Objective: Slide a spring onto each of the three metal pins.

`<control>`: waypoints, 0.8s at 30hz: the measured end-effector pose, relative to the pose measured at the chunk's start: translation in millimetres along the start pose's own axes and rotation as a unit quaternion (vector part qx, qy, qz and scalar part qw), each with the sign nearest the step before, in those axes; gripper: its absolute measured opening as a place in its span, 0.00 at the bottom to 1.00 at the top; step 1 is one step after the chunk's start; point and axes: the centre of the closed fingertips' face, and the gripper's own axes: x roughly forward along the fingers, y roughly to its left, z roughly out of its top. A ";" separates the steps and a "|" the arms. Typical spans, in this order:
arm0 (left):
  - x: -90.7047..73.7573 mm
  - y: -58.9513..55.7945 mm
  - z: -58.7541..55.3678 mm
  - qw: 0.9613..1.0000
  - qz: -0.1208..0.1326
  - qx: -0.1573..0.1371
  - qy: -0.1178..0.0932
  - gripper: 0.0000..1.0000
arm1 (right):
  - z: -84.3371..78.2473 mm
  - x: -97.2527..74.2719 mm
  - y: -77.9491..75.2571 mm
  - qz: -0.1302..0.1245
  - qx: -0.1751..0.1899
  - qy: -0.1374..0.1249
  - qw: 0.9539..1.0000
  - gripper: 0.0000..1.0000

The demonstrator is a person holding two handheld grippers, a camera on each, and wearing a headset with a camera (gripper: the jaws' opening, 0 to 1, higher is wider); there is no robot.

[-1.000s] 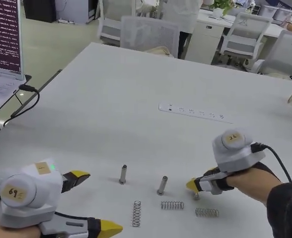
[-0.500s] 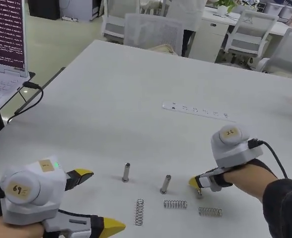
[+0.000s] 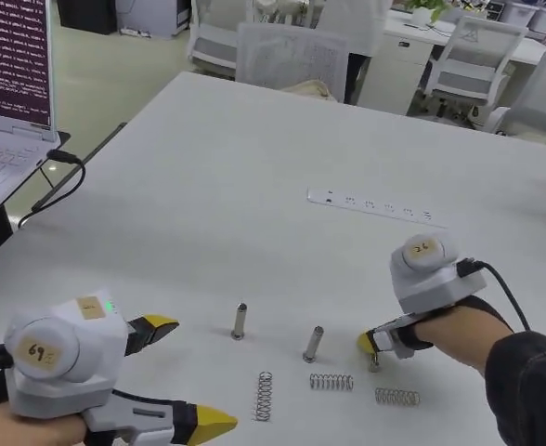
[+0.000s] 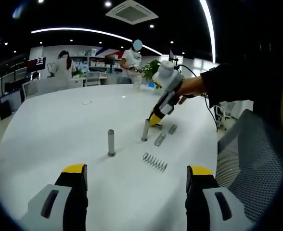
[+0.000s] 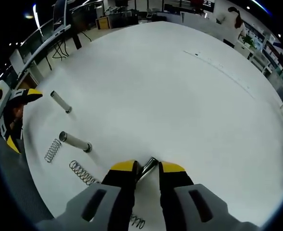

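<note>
Nothing on the table (image 3: 254,186) has moved; only the camera has shifted. The right gripper (image 3: 370,346) remains clenched on the third pin (image 5: 148,167), and the left gripper (image 3: 196,373) remains spread and empty. Two pins (image 3: 240,321) stand bare with three springs (image 3: 331,381) lying beside them, so no spring is fitted yet.

White table (image 3: 208,167), upright pins (image 3: 240,321), springs (image 3: 331,382), power strip (image 3: 375,206)

The table (image 3: 254,167) and power strip (image 3: 370,206) are white. The left gripper (image 3: 194,373) and right gripper (image 3: 367,346) are off-white with black jaws tipped yellow. The pin (image 5: 150,164) at the right one's tips, the other pins (image 3: 240,321) and the springs (image 3: 331,382) are plain silver. Far left, a laptop screen (image 3: 13,56) shows purple with pale text.
</note>
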 end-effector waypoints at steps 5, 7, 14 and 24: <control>-0.3 0.1 0.0 1.000 0.001 -0.001 0.000 0.81 | 1.2 0.3 -1.4 -0.008 -0.005 0.000 1.000 0.13; -0.3 -0.1 -0.2 1.000 0.000 -0.001 0.000 0.81 | 1.3 -0.1 -0.8 -0.010 -0.006 0.001 1.000 0.13; -0.4 -0.5 -0.1 1.000 -0.001 -0.001 0.000 0.80 | -0.1 -0.9 3.9 -0.011 -0.039 0.014 0.999 0.11; -0.3 -1.6 0.3 1.000 -0.001 -0.001 0.001 0.80 | -1.0 -1.9 3.9 -0.007 -0.046 0.016 0.999 0.08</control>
